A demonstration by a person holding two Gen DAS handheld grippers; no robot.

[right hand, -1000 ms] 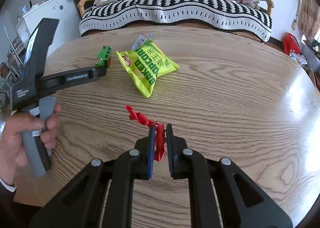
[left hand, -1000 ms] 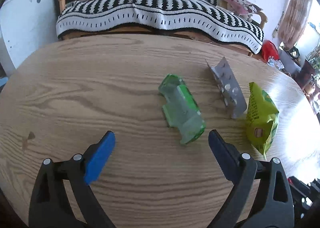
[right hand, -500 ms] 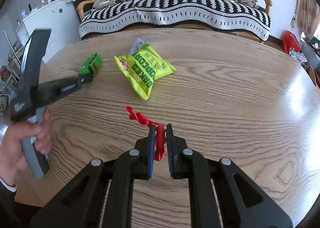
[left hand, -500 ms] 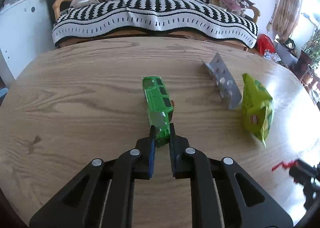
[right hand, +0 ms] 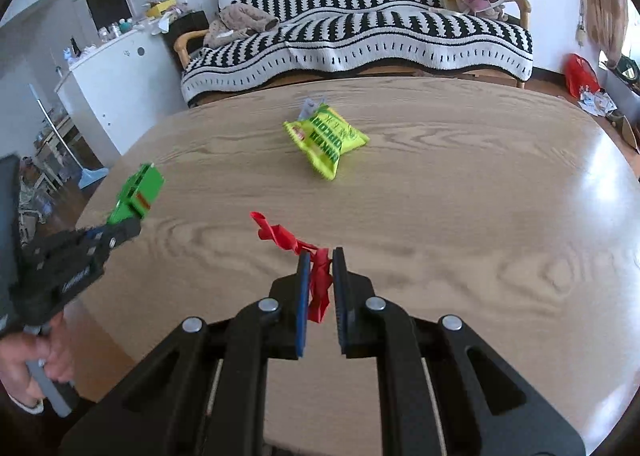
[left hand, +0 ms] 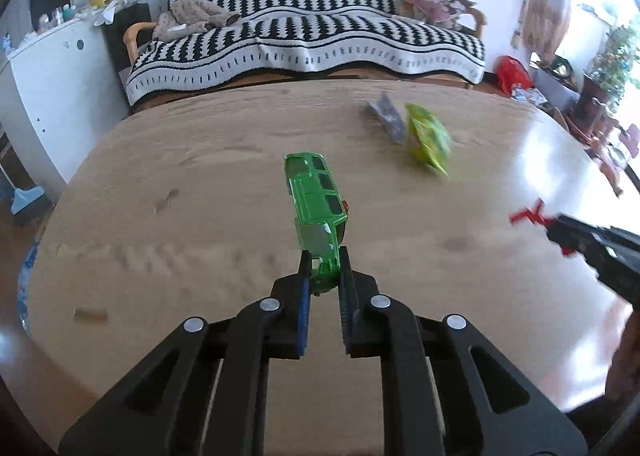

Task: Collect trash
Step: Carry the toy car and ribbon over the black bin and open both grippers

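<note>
The left gripper (left hand: 324,268) has its jaws closed narrowly on the near end of a crushed green plastic carton with printed window panels (left hand: 316,200), which sticks out forward from the fingers and appears lifted above the oval wood-grain table (left hand: 180,216). From the right wrist view the same carton (right hand: 138,192) hangs out past the table's left edge, with the person's left hand (right hand: 36,372) around the grey handle below. The right gripper (right hand: 320,272) is clamped on a crumpled red strip of wrapper (right hand: 296,248), whose free end trails forward and to the left over the tabletop. Farther across the table lies a yellow-green foil snack bag (right hand: 326,138), and a silver blister pack (left hand: 388,116) sits just behind it, touching or nearly so. Beyond the table stands a sofa covered by a black-and-white striped blanket (right hand: 360,32).
</note>
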